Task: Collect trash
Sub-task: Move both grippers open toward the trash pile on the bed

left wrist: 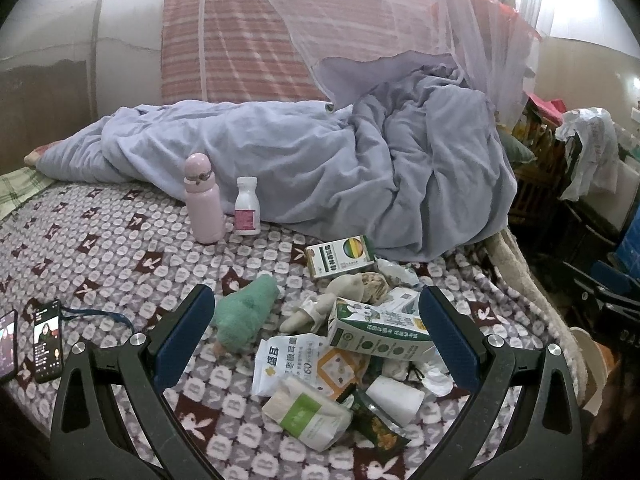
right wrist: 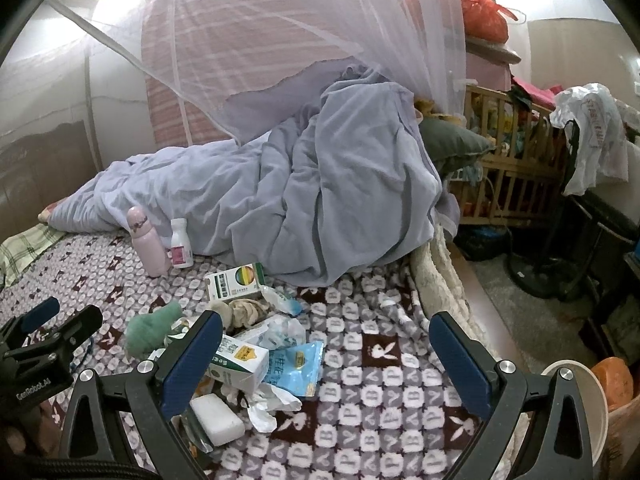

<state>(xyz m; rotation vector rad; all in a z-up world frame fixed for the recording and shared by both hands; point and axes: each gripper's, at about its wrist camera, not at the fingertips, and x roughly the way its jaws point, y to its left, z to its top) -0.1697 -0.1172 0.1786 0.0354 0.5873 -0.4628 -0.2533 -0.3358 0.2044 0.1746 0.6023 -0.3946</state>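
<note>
**Both claws spread wide over the trash pile on the bed**

So the trash is a heap of boxes and wrappers sitting on the grey-and-maroon rabbit-print bed blanket (left wrist: 120, 248), near the bed's front edge. The left claw (left wrist: 316, 344) is released, blue pads wide apart, holding nothing, and the pile sits right between its fingers in the left wrist view. In there: a green-and-white cardboard carton (left wrist: 376, 332) lying on its side, a white printed plastic pouch (left wrist: 288, 360), a white-and-green soft tissue pack (left wrist: 308, 412), a small white block (left wrist: 396, 398) and a dark green snack wrapper (left wrist: 376, 424). A fuzzy mint-green plush toy (left wrist: 244, 312) lies just left of the heap, and a green-and-white medicine box with a rainbow stripe (left wrist: 340, 256) sits behind it.

Further back a pale pink bottle (left wrist: 204, 200) stands upright just beside a white pill bottle with a pink label (left wrist: 247, 208), both at the edge of the rumpled lavender duvet (left wrist: 360, 160).

Only the left view catches the two lit phones (left wrist: 48, 340) at the far left edge.

The right claw (right wrist: 326, 360) is also released and empty, hovering over mostly bare blanket, the heap off by its left finger. This view alone shows a light blue plastic packet (right wrist: 296, 368), the wooden crib (right wrist: 508, 152) beside the bed, and the left claw's black body at the left edge.
</note>
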